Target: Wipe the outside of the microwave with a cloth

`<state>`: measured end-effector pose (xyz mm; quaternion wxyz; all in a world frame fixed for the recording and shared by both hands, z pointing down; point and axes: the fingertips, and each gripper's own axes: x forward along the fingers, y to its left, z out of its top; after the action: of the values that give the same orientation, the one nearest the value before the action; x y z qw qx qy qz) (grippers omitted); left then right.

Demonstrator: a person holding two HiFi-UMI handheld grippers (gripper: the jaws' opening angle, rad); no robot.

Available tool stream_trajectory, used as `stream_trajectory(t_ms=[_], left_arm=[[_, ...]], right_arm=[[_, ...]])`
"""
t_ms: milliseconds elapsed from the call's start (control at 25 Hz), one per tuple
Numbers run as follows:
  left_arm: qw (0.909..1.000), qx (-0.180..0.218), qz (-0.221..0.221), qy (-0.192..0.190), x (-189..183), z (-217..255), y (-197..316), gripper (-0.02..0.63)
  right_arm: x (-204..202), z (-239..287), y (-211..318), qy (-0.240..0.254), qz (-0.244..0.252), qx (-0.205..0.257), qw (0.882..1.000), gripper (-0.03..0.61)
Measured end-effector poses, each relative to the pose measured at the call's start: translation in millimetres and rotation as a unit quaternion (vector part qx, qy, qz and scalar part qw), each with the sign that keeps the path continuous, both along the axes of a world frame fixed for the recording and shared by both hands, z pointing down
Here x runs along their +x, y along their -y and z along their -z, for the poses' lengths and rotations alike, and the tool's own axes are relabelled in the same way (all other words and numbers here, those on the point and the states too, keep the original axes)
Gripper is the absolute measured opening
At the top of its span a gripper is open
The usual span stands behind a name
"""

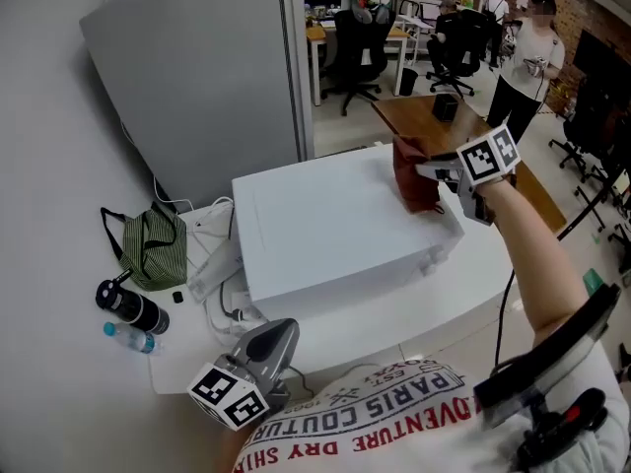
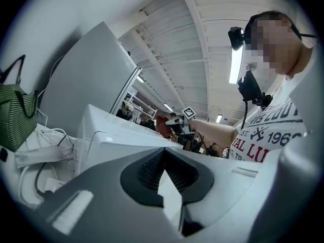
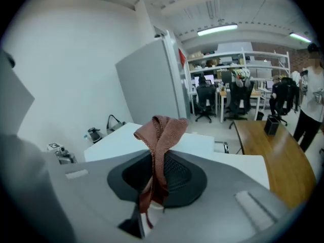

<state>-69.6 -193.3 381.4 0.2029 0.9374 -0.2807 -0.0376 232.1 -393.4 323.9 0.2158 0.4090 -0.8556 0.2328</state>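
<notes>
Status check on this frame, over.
Right gripper shut on cloth, at far right edge of microwave. Left gripper shut, empty, held low. Nothing on microwave top.

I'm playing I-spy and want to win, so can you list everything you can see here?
microwave: one, white, on the white table
cloth: one, reddish-brown, at the microwave's far right corner
bag: one, green striped, left of the microwave
flask: one, black, near the bag
water bottle: one, clear with blue cap, beside the flask
power strip: one, white, by the microwave's left side
partition: one, grey, behind the microwave
wooden table: one, brown, beyond
office chairs: a few, black, far back
person: one, standing far right
left gripper: grey, jaws together, empty
right gripper: grey, pinching the cloth
</notes>
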Motion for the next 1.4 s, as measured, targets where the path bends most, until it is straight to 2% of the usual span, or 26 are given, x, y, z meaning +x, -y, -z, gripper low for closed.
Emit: stream_trajectory(t_ms=[120, 280, 360, 440, 600, 840, 1040, 1160, 1400], left_arm=[[1.0, -0.003, -0.005, -0.007, -16, -2, -13, 0.006], [0.9997, -0.013, -0.016, -0.011, -32, -14, -32, 0.006], [0.9996, -0.016, -0.021, -0.008, -34, -16, -38, 0.006], [0.9995, -0.018, -0.025, -0.009, -29, -14, -48, 0.006], [0.9988, -0.015, -0.047, 0.004, 0, -8, -79, 0.006], [0.999, -0.009, -0.041, 0.018, 56, -4, -131, 0.006], [0.9988, -0.004, -0.039, 0.028, 109, -3, -203, 0.006], [0.9987, 0.021, -0.031, 0.033, 117, 11, -234, 0.006], [0.9967, 0.061, -0.009, 0.054, 117, 28, -278, 0.006]], right_arm=[[-43, 15, -73, 0.023, 0.034, 0.071, 0.997, 0.044], [-100, 10, -172, 0.105, 0.051, 0.123, 0.986, 0.044], [-124, -1, -212, 0.139, 0.054, 0.126, 0.981, 0.044], [-137, -17, -244, 0.173, 0.061, 0.107, 0.977, 0.044], [-131, -55, -294, 0.234, 0.042, 0.067, 0.969, 0.045], [-103, -75, -341, 0.203, 0.035, 0.106, 0.973, 0.044], [-93, -75, -414, 0.179, 0.085, 0.127, 0.972, 0.044], [-93, -75, -445, 0.172, 0.113, 0.139, 0.969, 0.043], [-86, -63, -475, 0.165, 0.124, 0.169, 0.964, 0.041]])
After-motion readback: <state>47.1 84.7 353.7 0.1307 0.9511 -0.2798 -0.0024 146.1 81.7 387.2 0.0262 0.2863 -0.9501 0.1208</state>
